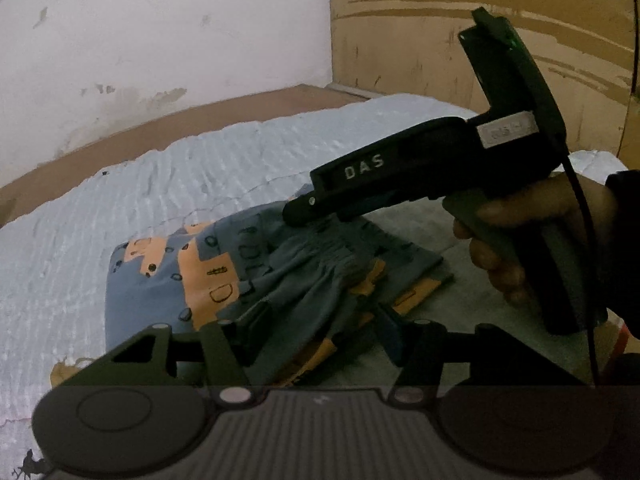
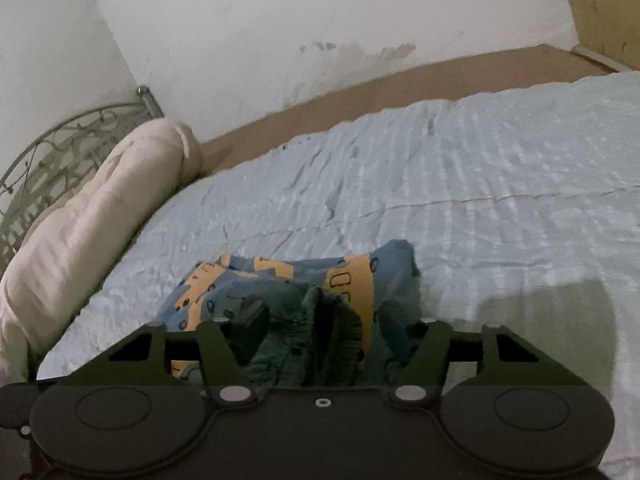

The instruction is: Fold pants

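Pants [image 1: 248,276] lie bunched on the blue sheet [image 1: 120,208], right ahead of both grippers. L gripper [image 1: 320,334]: fingers spread wide, gathered waistband cloth between them, can't tell if it's touching. R gripper [image 2: 320,334] is spread too w/ the waistband fold heaped up between its fingers; no pinch visible. In L view the R gripper's tip sits over the waistband, just beyond L's fingers. Pillow [image 2: 100,216] far off to R gripper's left, by the wall [image 2: 320,20].

Right gripper [image 2: 318,340] is lying spread around bunched blue-and-orange pants [image 2: 280,292] on a pale blue bedspread [image 2: 480,184].
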`<state>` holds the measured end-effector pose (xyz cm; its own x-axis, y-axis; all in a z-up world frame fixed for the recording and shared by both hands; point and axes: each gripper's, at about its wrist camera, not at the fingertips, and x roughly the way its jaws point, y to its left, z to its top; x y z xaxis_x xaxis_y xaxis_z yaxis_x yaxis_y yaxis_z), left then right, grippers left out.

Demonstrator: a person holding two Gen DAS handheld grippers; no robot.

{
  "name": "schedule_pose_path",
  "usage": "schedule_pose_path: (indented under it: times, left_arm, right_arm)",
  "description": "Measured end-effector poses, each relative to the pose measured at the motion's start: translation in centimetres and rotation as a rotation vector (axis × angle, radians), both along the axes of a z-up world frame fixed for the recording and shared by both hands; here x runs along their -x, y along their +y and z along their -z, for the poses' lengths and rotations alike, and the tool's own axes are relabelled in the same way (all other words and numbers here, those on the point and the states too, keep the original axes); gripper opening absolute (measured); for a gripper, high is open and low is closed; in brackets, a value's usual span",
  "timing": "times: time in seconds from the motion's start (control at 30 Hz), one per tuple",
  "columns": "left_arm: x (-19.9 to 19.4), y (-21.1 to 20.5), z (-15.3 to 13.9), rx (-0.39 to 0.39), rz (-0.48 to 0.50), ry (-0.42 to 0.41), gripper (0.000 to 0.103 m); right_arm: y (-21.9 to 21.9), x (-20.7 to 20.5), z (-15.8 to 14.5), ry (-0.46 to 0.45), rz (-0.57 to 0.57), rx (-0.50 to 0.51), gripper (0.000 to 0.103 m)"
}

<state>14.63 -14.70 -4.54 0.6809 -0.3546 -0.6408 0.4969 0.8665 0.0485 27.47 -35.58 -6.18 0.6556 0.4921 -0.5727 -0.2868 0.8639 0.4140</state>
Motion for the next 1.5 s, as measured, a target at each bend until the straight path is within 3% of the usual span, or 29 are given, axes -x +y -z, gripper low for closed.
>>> schedule_pose_path:
  times: [0.13,0.4,0.47,0.67,1.1,1.37,1.5]
  left_arm:
    - [-0.3,0.2,0.2,-0.008,-0.025,0.024,0.028]
    - [-0.4,0.4,-0.4,0.020,-0.036,0.037,0.005]
    - [-0.4,0.6,-0.5,0.033,-0.041,0.041,0.004]
    - [0.0,0.9,-1.2,0.069,-0.055,0.031,0.003]
    - [0.3,0.5,-3.1,0.164,-0.042,0.026,0.002]
    - [-0.6,-0.5,-0.6,0.154,-0.027,0.091,0.003]
    - [-0.5,0.4,-0.8,0.183,-0.048,0.109,0.012]
  right_arm:
    - [0.3,-0.8,0.7,0.020,0.009,-0.005,0.049]
    - [0.8,-0.4,1.0,0.001,0.036,-0.019,0.035]
    - [0.7,-0.3,0.9,-0.005,0.042,-0.021,0.026]
    - [0.9,0.1,0.6,-0.020,0.046,-0.017,0.011]
    - [-0.2,1.6,-3.4,-0.114,0.064,0.018,0.010]
    - [-1.8,1.9,-1.0,-0.033,0.126,0.025,0.011]
    - [-1.6,2.1,-0.3,-0.026,0.136,0.035,0.017]
